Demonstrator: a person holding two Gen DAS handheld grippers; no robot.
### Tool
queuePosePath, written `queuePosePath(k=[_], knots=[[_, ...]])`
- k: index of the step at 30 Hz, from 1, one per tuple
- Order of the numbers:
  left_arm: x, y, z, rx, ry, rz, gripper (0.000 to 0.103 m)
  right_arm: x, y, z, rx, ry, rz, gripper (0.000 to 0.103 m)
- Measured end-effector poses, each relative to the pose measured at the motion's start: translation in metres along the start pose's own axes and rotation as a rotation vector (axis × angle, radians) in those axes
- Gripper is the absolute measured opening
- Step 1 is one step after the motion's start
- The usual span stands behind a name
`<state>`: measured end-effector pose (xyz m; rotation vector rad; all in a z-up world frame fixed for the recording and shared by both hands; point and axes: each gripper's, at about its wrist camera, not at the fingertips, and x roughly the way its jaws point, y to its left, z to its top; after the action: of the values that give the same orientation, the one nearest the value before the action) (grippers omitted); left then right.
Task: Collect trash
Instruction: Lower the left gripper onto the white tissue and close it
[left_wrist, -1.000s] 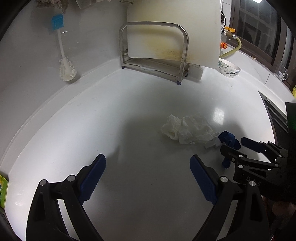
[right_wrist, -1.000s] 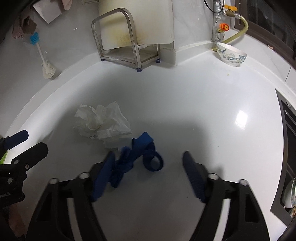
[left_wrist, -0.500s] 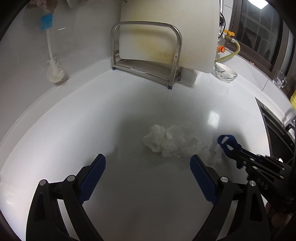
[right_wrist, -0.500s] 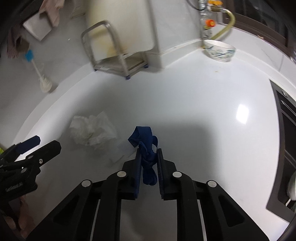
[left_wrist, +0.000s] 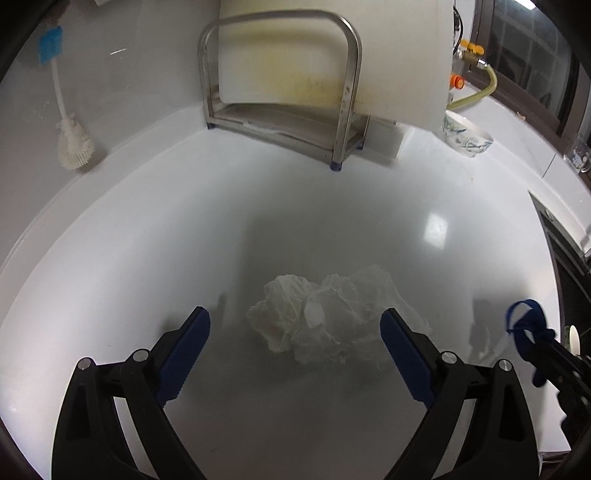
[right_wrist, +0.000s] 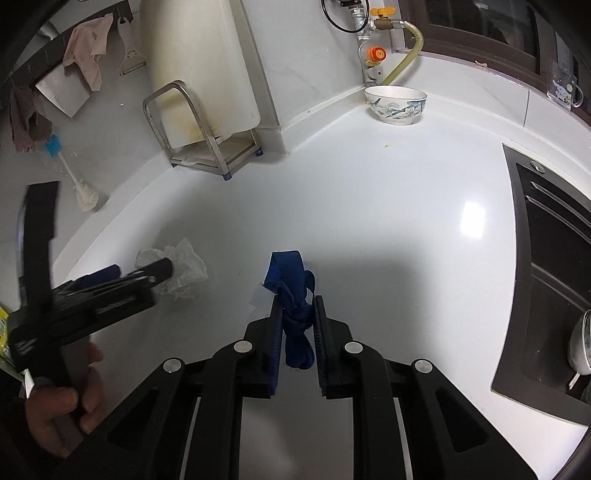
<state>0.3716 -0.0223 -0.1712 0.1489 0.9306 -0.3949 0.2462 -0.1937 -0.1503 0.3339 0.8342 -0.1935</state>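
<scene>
We are pinching the strap (right_wrist: 297, 310) in the right gripper (right_wrist: 297, 332), risking slippage, while the spread left gripper (left_wrist: 295, 332) is straddling the tissue (left_wrist: 325, 317).

My right gripper (right_wrist: 298, 314) points steeply downward, its jaws clamped on a knotted blue strap (right_wrist: 293, 295) whose loop sticks out toward 12 o'clock past my fingertips. My left gripper (left_wrist: 295, 332) also tilts down, jaws spread wide with blue pads (left_wrist: 402, 354) at about 8 and 4 o'clock, pressing on nothing. In the right wrist view my left hand (right_wrist: 62, 413) wraps its handle at 8 o'clock.
</scene>
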Motion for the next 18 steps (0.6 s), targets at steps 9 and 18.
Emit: queuePosePath(k=[9, 18], knots=[[0.012, -0.004, -0.003, -0.009, 0.016, 0.037, 0.076, -0.007, 0.002, -0.005, 0.004, -0.004, 0.012, 0.015], [0.002, -0.01, -0.004, 0.009, 0.014, 0.028, 0.031, -0.016, -0.002, -0.01, 0.02, -0.004, 0.025, 0.015]])
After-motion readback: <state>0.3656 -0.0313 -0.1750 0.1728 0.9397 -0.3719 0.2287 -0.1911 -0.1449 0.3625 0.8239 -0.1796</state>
